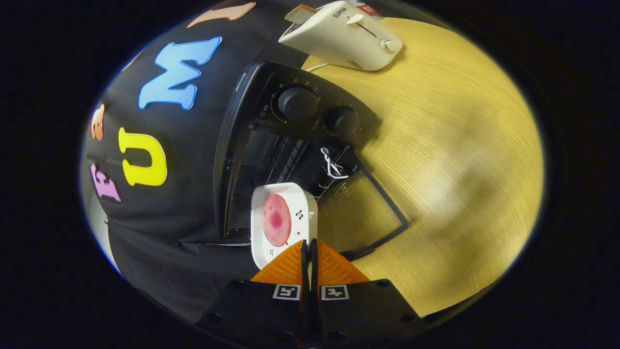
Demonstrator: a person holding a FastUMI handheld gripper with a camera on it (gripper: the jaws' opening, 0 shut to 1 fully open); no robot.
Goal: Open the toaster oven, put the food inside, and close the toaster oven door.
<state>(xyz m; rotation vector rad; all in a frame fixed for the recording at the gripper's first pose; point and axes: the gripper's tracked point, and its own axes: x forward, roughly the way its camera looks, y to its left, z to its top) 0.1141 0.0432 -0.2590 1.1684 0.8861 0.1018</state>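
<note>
- Gripper (309,246) pinched narrow on near rim of square white plate (306,204) at 12 o'clock
- Round pink meat slice (276,219) on plate
- Black toaster oven (271,145) beyond, glass door (363,213) open

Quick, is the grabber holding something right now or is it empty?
Gripper: closed, both fingers pinching the near edge of the white square plate carrying a round pink slice of food.

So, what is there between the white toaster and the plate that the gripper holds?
In the gripper view, the black toaster oven lies between the white toaster and the plate, which the gripper pinches at its rim.
</note>
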